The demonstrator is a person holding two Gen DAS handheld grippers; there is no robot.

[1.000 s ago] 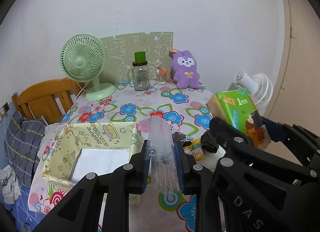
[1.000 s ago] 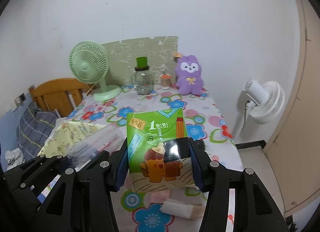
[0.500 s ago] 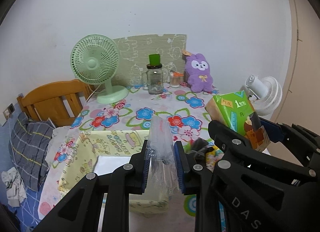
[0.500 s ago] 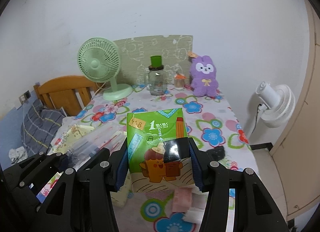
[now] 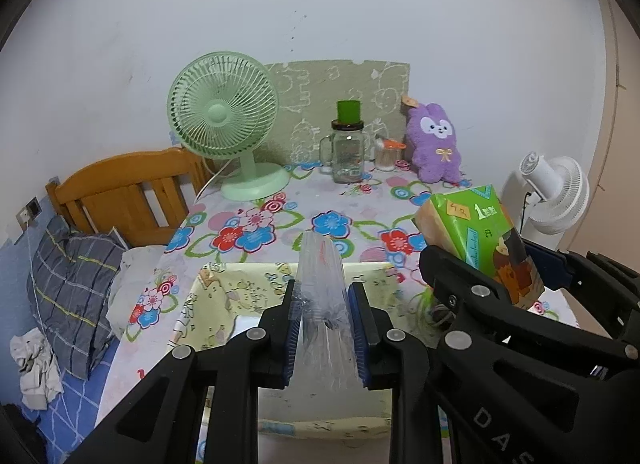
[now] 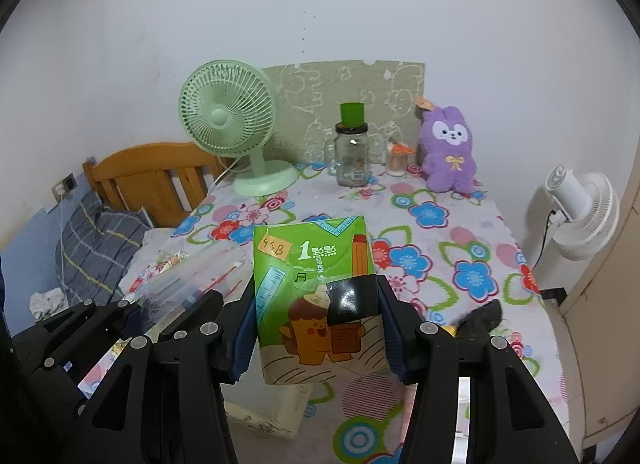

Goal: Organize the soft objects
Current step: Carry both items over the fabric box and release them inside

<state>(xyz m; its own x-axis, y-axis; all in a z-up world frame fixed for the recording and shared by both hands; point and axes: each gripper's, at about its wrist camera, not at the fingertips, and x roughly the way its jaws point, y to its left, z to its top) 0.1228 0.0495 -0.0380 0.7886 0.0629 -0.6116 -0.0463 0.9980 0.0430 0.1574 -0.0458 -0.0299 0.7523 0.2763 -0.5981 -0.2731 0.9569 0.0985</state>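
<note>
Your left tool point(image 5: 323, 328) is clamped on a clear plastic bag point(image 5: 322, 284) above the near yellow bin point(image 5: 224, 296). Right tool point(image 6: 318, 328) squeezes the green tissue pack point(image 6: 316, 288) over the desk point(image 6: 440, 232). Both are light and squashy; the bag looks slippery, so grip mid-body.

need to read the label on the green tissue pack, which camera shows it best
The right wrist view: the green tissue pack faces the camera squarely, clamped in the right hand-held gripper, printed front and orange sticker visible. The left wrist view shows the pack only at an angle, partly behind the gripper's arm.

Flowered table point(image 5: 280, 224): green fan point(image 5: 224, 120), jar point(image 5: 347, 152), purple plush point(image 5: 436, 144), fabric bin point(image 5: 224, 296).
</note>
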